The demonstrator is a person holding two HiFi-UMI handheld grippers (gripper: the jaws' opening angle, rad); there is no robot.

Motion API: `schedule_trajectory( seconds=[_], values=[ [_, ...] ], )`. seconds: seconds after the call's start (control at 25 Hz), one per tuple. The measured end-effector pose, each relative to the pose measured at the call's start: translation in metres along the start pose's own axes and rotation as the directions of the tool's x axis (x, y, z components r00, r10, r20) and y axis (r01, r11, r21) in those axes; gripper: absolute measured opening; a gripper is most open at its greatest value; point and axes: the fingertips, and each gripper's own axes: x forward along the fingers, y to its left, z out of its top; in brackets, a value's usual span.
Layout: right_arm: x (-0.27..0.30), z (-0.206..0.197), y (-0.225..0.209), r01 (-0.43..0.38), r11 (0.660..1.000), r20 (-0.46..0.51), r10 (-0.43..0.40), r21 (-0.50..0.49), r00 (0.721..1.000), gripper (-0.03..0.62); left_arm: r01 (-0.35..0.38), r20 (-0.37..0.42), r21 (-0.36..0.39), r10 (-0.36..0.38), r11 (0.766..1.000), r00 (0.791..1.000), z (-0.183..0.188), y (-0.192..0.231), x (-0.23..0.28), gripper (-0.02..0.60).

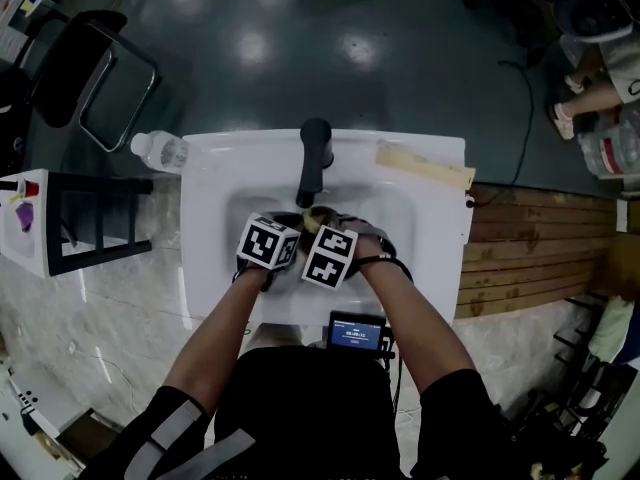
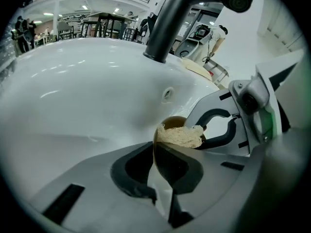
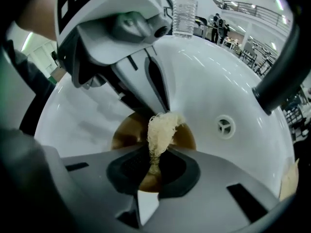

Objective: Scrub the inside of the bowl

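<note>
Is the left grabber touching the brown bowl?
Touching. In the left gripper view, the left gripper pinches the brown bowl by its rim, one jaw on each side.

The white ceramic sink basin [image 1: 425, 233] is smooth and highly glossy. At the sink's back edge the black metal tap [image 1: 314, 158] looks matt. Inside the sink, the round brown bowl [image 3: 127, 130] has a smooth sheen, and the pale fibrous scrubbing pad [image 3: 160, 130] is rough and stringy. Right of the sink, brown wooden slats [image 1: 530, 248] look dull; left of it lies a clear plastic bottle [image 1: 160, 150].
</note>
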Motion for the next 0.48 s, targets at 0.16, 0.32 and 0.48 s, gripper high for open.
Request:
schedule_trajectory(
  seconds=[0.16, 0.32, 0.48],
  values=[
    [0.002, -0.004, 0.014, -0.012, 0.980, -0.026, 0.007, -0.197, 1.000, 0.040, -0.001, 0.004, -0.021, 0.001, 1.000, 1.000, 0.000, 0.002, 0.002, 0.020],
    [0.003, -0.007, 0.028, -0.026, 0.946, -0.004, 0.027, -0.323, 1.000, 0.040, 0.009, 0.010, -0.015, -0.009, 1.000, 1.000, 0.004, 0.002, 0.002, 0.020],
    [-0.003, -0.004, 0.031, -0.035, 0.930, 0.033, 0.050, -0.366, 0.998, 0.040, 0.005, 0.000, 0.003, -0.005, 1.000, 1.000, 0.003, 0.003, 0.001, 0.020]
  ],
)
